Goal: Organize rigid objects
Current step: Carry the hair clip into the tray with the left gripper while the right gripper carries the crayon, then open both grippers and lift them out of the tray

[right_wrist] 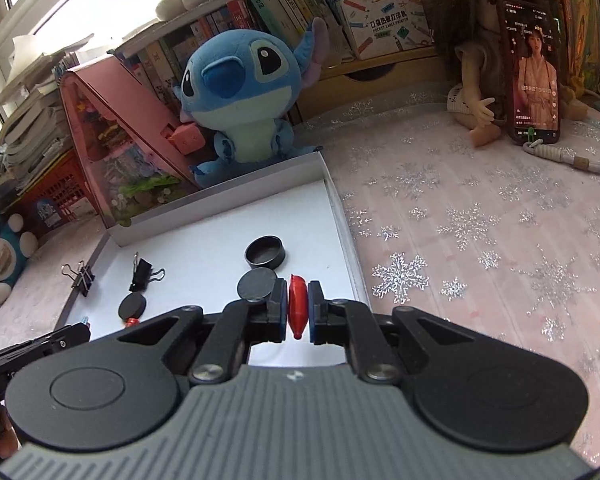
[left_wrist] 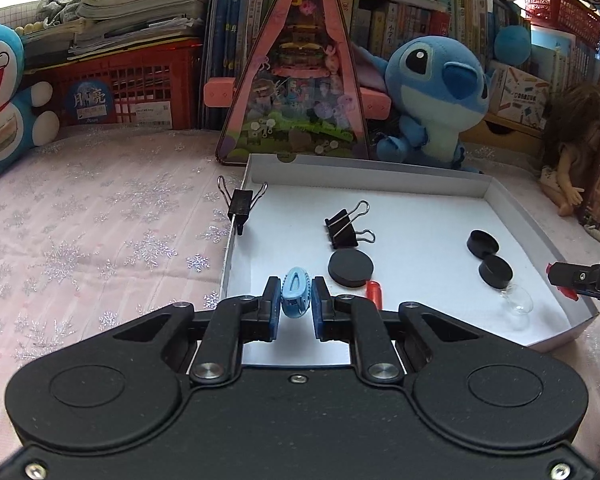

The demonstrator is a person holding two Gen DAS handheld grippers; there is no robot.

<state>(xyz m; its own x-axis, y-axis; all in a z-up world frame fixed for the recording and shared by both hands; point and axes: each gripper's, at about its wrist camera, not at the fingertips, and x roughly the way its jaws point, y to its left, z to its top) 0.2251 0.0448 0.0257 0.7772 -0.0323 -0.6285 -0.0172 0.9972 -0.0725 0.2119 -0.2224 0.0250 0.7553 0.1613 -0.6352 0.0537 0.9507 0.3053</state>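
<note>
A white shallow box tray (left_wrist: 380, 184) lies on the pink snowflake cloth; it also shows in the right wrist view (right_wrist: 228, 196). My left gripper (left_wrist: 296, 300) is shut on a light blue clip (left_wrist: 296, 294) above the tray's near left part. My right gripper (right_wrist: 298, 308) is shut on a red clip (right_wrist: 297, 306) over the tray's right side; it shows at the left view's right edge (left_wrist: 572, 278). In the tray lie a black binder clip (left_wrist: 346, 226), a black disc (left_wrist: 351, 268), two black caps (left_wrist: 483, 243) (left_wrist: 496, 272), a small red piece (left_wrist: 374, 292) and a clear glass bulb (left_wrist: 518, 300). Another binder clip (left_wrist: 240, 202) grips the tray's left wall.
A blue Stitch plush (left_wrist: 436, 92) and a pink triangular toy house (left_wrist: 296, 80) stand behind the tray. A Doraemon plush (left_wrist: 0, 92) and a red crate (left_wrist: 128, 88) are at the left. A doll (right_wrist: 472, 60) and a phone (right_wrist: 534, 72) stand at the right. Bookshelves line the back.
</note>
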